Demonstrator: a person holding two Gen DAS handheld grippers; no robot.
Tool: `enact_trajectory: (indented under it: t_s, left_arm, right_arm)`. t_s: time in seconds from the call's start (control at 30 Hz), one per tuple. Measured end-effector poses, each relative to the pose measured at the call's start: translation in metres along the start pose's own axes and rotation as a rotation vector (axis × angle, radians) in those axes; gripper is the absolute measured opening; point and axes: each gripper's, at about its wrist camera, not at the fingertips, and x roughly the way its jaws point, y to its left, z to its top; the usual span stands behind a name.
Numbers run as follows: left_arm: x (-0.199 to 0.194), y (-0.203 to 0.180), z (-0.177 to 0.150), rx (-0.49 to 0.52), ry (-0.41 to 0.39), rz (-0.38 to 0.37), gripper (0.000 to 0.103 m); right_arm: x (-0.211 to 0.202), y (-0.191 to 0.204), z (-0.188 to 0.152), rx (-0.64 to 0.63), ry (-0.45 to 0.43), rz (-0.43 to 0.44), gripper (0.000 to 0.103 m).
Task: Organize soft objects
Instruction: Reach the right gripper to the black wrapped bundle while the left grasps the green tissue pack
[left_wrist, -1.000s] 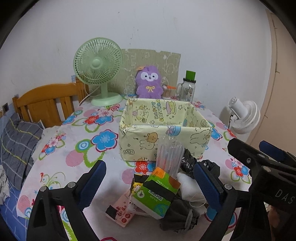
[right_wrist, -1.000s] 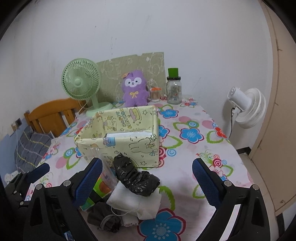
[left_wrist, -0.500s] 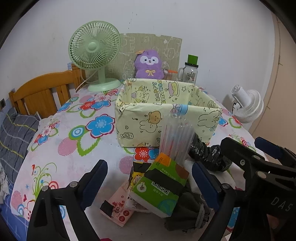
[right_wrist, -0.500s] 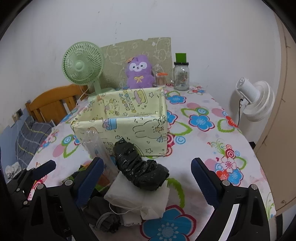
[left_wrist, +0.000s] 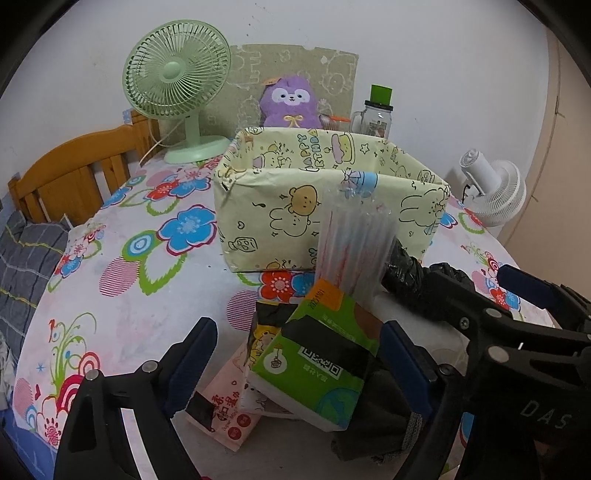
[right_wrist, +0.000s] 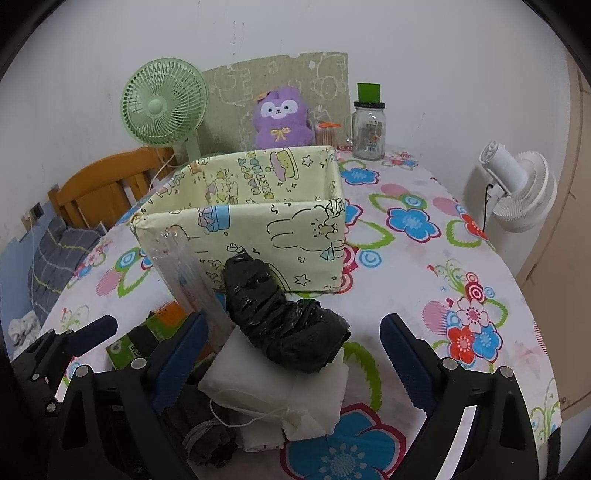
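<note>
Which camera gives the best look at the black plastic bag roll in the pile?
The right wrist view: the black plastic bag roll lies in full view, resting on the white folded cloth in front of the yellow box. In the left wrist view only part of it shows, behind the bag of straws and the right gripper.

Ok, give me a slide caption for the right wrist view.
Open right gripper above a black bag bundle on white cloth, before the cartoon-print box.
</note>
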Motion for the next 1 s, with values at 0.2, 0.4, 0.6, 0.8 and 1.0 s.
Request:
enact_trajectory:
  t_s: [0.2,0.4,0.6,0.8,1.0]
  left_arm:
    - [0.008,-0.002,-0.001,0.014,0.026,-0.003,0.09]
    - [0.016,-0.006,-0.003,0.019,0.055,-0.004,0.089]
    - [0.019,-0.007,-0.001,0.03,0.052,0.005,0.077]
    - [0.018,-0.003,0.003,0.017,0.037,-0.003,0.064]
    - [0.02,-0.005,0.005,0.032,0.033,0.0,0.06]
  right_arm:
    - [0.007,0.001,-0.001,-0.005,0.02,0.002,0.096]
    - [0.013,0.0,0.0,-0.004,0.033,-0.002,0.096]
    - [0.021,0.0,0.0,-0.002,0.05,-0.001,0.095]
    - [0.033,0.002,0.002,-0.003,0.071,0.007,0.092]
    - [0.043,0.002,0.003,0.003,0.091,0.013,0.087]
